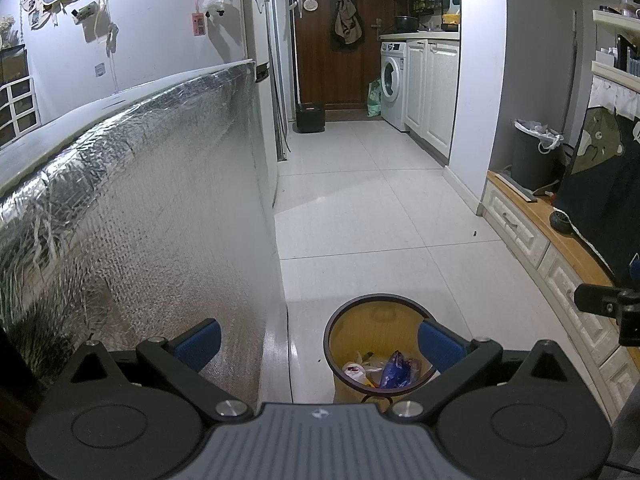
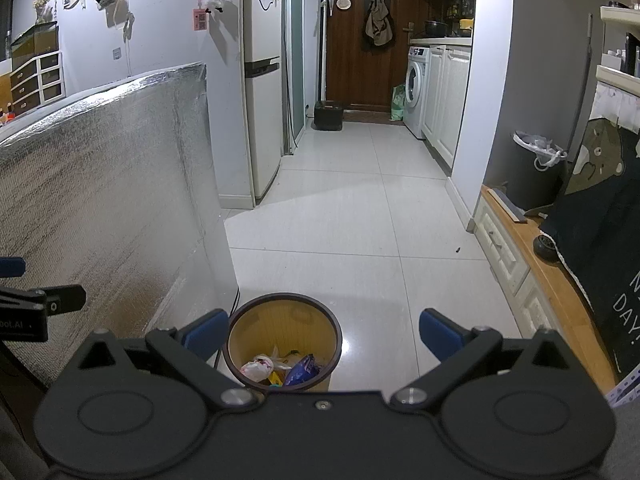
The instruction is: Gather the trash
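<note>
Bin (image 1: 340, 384): upright on floor (image 1: 360, 220), trash (image 1: 394, 368) inside. Left gripper (image 1: 320, 344), right gripper (image 2: 322, 336): wide apart, empty (fridge (image 2: 262, 80) front: right view only).

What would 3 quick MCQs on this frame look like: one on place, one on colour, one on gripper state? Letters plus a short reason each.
1. Where does the small wooden bin stand?
A. on the floor beside the foil-covered panel
B. on the long wooden cabinet
C. inside the washing machine

2. What colour are the gripper finger pads?
A. red
B. blue
C. white

3. How is the right gripper?
A. shut on a bag
B. shut, empty
C. open, empty

Answers: 1 A, the bin sits on floor tiles next to the panel. 2 B, both pads show blue. 3 C, the fingers are spread wide with nothing between them but the bin and floor below.
</note>
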Demonstrator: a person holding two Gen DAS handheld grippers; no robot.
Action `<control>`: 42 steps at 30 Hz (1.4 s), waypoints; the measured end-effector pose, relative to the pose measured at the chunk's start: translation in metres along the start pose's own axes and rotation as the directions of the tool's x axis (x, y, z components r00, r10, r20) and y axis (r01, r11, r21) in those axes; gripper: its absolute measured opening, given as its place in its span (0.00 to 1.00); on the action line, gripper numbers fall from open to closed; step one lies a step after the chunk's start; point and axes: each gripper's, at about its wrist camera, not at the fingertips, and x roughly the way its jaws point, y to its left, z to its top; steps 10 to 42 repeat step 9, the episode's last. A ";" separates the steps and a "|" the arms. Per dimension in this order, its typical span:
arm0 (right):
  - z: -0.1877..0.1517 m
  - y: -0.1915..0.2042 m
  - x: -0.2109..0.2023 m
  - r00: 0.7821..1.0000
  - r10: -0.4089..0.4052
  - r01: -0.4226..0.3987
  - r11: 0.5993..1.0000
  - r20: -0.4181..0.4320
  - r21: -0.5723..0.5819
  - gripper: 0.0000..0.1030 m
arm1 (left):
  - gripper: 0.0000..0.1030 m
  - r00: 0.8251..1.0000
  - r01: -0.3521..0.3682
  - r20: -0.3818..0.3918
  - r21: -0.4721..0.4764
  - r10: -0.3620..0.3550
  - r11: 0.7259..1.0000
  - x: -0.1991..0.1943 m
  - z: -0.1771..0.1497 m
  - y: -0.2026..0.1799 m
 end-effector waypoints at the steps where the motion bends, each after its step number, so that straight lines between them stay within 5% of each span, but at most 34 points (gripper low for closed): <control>1: 0.000 0.000 0.000 1.000 0.000 0.000 1.000 0.000 0.000 1.00 | 1.00 1.000 0.000 0.000 0.000 0.000 1.000 0.000 0.000 0.000; 42: 0.001 0.000 -0.001 1.000 0.001 -0.001 1.000 0.001 -0.002 1.00 | 1.00 1.000 -0.007 -0.002 -0.002 0.007 1.000 0.001 -0.001 0.004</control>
